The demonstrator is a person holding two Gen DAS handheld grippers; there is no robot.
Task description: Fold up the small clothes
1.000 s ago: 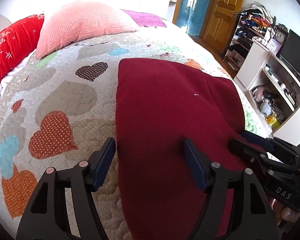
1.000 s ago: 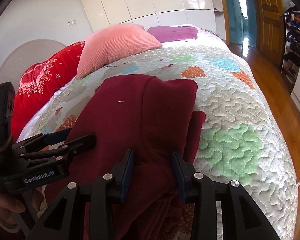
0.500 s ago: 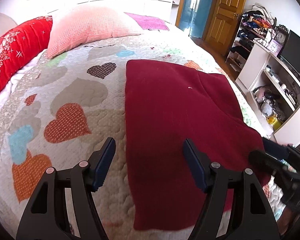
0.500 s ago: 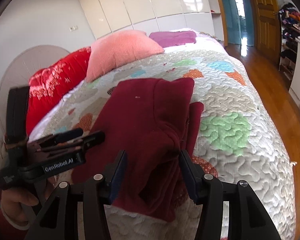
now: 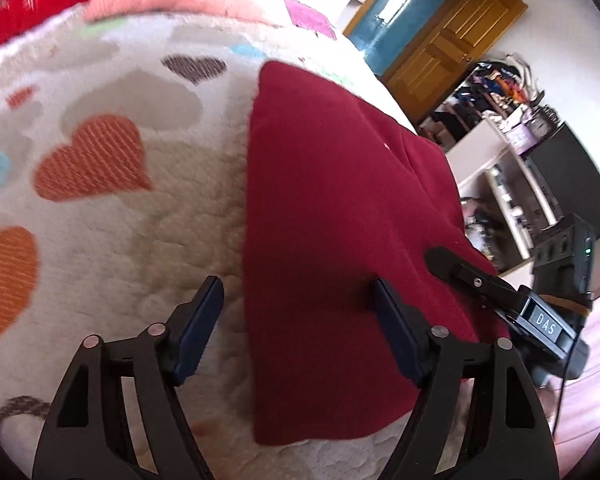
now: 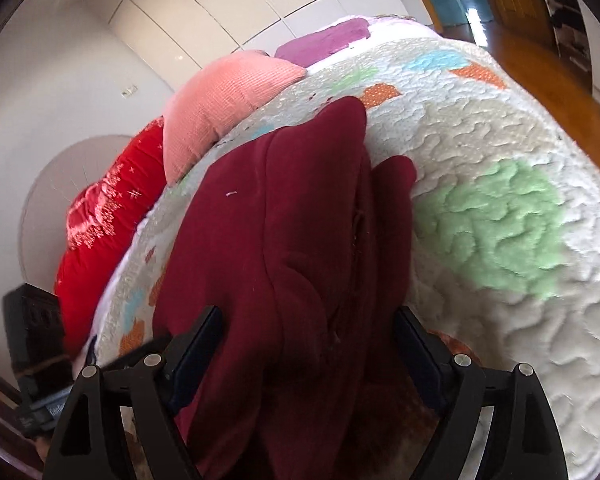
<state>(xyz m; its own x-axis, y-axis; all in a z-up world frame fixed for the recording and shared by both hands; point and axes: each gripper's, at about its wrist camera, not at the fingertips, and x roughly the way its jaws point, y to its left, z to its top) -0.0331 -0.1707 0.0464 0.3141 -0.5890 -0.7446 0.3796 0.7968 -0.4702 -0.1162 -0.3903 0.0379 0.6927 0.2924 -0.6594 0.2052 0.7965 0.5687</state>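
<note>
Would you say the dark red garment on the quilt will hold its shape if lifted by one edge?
Probably not: the dark red garment lies in soft folds, so it should droop. Its thick, fleecy look suggests some weight, and the textured quilt likely resists sliding.

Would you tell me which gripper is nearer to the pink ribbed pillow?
Left, as a judgement: the left gripper hangs at the dark red garment's pillow-side edge; the right gripper straddles its far-side folds. Pillow.

Bright daylight; glare on wardrobe doors [image 6: 236,12]; motion blur throughout; strong fisheye bending, dark corners.
</note>
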